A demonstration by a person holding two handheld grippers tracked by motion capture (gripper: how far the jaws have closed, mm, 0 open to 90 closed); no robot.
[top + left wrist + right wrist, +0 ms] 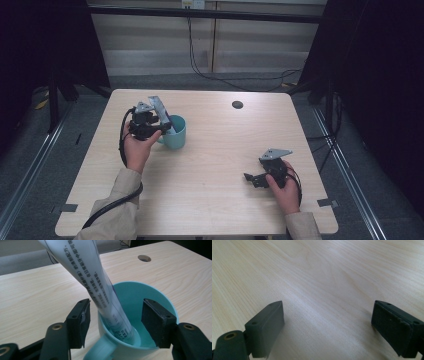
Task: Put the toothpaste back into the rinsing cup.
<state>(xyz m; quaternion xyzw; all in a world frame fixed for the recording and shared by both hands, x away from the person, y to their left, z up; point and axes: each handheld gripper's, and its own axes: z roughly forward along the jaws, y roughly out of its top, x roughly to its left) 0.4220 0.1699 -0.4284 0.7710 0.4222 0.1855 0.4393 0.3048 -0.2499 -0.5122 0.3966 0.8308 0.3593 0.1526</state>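
Observation:
A teal mug (pixel 176 134) stands on the left half of the wooden table (pixel 225 150). A white tube (pixel 161 111) with printed text leans inside it, its lower end on the mug's bottom and its upper end tilted away to the left. My left gripper (pixel 162 125) is open at the mug's near rim. In the left gripper view the jaws stand apart on either side of the tube (pixel 100 285), above the mug (pixel 152 295) and its handle, touching nothing. My right gripper (pixel 252 179) rests low at the right front, open over bare wood (pixel 328 325).
A round dark hole (pixel 237 104) sits in the tabletop behind the mug, also seen as the hole (pixel 144 258) in the left gripper view. Black cables (pixel 200 70) hang behind the table. Dark frame posts stand at both sides.

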